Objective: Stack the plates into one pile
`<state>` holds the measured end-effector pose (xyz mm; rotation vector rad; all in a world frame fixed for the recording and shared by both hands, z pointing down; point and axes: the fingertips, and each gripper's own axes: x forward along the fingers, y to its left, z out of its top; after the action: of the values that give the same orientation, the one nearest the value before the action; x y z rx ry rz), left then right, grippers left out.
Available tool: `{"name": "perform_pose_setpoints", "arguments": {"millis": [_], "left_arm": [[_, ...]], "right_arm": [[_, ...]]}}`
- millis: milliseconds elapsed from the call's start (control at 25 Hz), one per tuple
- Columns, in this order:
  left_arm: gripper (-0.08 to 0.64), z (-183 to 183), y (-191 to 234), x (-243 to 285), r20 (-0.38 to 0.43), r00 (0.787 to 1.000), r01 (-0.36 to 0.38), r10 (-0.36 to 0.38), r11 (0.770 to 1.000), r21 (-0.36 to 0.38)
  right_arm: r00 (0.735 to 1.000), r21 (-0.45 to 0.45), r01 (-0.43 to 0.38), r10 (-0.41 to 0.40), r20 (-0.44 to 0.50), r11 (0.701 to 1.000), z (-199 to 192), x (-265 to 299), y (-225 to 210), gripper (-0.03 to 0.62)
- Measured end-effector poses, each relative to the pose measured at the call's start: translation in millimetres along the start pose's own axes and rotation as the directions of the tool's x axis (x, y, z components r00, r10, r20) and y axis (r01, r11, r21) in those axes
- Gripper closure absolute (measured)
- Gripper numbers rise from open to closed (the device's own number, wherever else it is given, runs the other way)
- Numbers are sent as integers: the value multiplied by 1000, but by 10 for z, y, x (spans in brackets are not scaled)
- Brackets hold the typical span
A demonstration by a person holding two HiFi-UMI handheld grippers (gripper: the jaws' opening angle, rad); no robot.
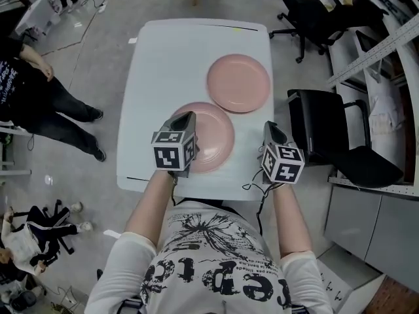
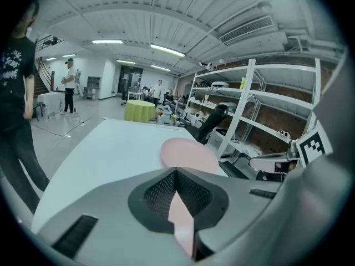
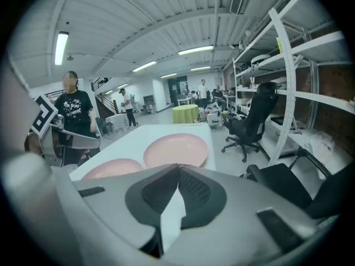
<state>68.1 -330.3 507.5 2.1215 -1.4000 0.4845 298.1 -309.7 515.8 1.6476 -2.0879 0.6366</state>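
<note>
Left claw (image 1: 186, 116) hovers shut and empty over the near plate (image 1: 213, 139), right claw (image 1: 271, 127) likewise beside the bench (image 1: 163, 64) edge; the plates seemingly touch, so a clumsy rim grab could shove the far plate (image 1: 238, 82).

Bright even ceiling strip lighting, soft faint shadows, strong fisheye warping at edges, near foreground blurred

Near round pink plate (image 1: 213, 136): left part hidden under left gripper (image 1: 186, 116) in head view; left gripper view gives only a pink sliver between the jaws; right gripper view hides its near half. White table (image 1: 150, 77): near edge partly behind left forearm (image 1: 152, 201).
</note>
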Motion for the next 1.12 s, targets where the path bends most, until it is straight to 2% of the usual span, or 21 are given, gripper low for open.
{"name": "perform_pose_setpoints", "arguments": {"millis": [320,360,400,440,520,640,920,1120], "left_arm": [[557,521,108,940,-62,997,36,-38,999,-25],[541,554,137,1076,-77,996,34,-37,999,-32],[492,576,166,1208,-92,995,31,-34,999,-37],[464,587,193,1330,-107,994,27,-31,999,-38],[428,585,257,1546,-131,991,18,-22,999,-34],[408,537,380,1827,-165,986,1,-7,999,-34],[393,255,518,2311,-254,967,24,-35,999,-46],[449,196,520,2443,-283,957,53,-63,998,-44]], "right_arm": [[996,27,-1,4,-84,1000,265,817,-393,584],[996,31,4,-1,-92,1000,288,929,-447,584],[995,33,10,-7,-99,999,307,1039,-501,583],[994,35,17,-13,-105,999,320,1145,-552,552],[992,40,36,-31,-120,999,334,1347,-657,488],[987,56,76,-67,-147,996,330,1621,-823,460],[968,105,103,-76,-239,989,55,2029,-1020,459],[968,133,89,-54,-243,987,24,2153,-1022,494]]}}
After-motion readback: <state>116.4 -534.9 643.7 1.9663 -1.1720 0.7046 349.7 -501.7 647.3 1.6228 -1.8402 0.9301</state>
